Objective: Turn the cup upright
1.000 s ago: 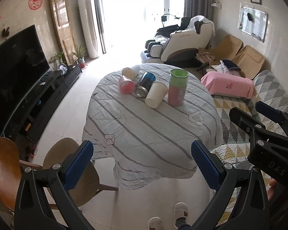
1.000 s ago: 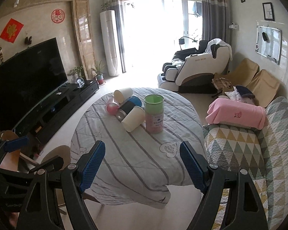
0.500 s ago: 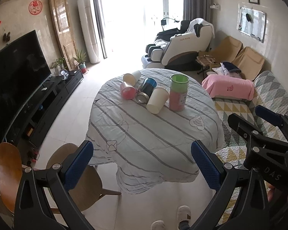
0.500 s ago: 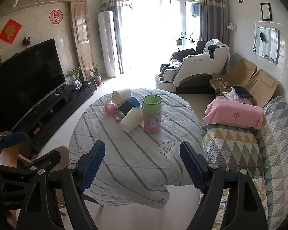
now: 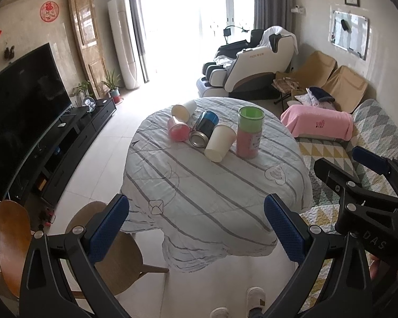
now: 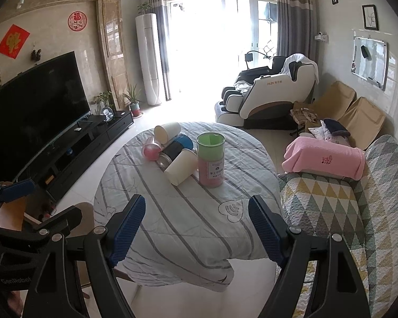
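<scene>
On table [image 5: 225, 185]: white cup [image 5: 220, 143] lay sideways | left gripper [image 5: 196, 220], right gripper [image 6: 196, 228] fingers apart, empty | best: grip mid-wall, rotate upright

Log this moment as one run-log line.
phase: approach | left tool: open, empty | right tool: open, empty | table: green-pink cup upright; white cup on its side, untouched

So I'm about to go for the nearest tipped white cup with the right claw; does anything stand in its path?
Nothing visible does. Only bare striped tablecloth lies between the open right claw and the white cup. The upright green-and-pink cup stands close beside it on the right, the metal can on its left.
</scene>
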The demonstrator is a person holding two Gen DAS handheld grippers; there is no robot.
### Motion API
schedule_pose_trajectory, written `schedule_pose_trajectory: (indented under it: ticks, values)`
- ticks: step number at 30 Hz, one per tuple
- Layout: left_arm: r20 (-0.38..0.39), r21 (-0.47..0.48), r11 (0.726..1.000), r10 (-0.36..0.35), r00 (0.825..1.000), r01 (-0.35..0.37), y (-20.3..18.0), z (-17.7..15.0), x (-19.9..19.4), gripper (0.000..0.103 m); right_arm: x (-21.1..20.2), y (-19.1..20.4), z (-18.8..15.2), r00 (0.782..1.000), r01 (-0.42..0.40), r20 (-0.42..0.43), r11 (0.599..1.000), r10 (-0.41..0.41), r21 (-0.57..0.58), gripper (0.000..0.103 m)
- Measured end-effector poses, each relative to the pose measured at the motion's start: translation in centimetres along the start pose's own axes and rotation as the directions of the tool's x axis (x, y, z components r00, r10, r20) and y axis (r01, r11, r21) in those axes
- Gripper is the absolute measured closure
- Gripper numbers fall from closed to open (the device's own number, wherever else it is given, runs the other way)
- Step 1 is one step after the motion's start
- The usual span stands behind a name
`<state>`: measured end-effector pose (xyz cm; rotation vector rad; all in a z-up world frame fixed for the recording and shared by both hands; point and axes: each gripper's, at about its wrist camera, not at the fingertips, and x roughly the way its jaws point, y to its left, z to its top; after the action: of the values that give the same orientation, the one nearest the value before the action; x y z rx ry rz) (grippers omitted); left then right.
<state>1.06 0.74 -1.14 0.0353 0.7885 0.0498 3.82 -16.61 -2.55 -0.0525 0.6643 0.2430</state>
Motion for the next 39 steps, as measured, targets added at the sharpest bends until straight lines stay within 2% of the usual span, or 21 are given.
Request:
schedule_pose_trajectory:
  ticks: [10,39]
  values:
    - [0.013,-0.006,1.000,0.000,1.000,0.000,0.5,1.3,1.0,0.000,0.3,0.0,0.7,1.000,-0.005,0.015,1.000,0.005,-0.007,0.022]
    - [0.022,0.003,1.000,0.000,1.000,0.000,-0.1,1.9,1.4,0.000,1.5,-0.9,1.2,1.000,-0.008,-0.006,1.000,0.008,-0.001,0.022]
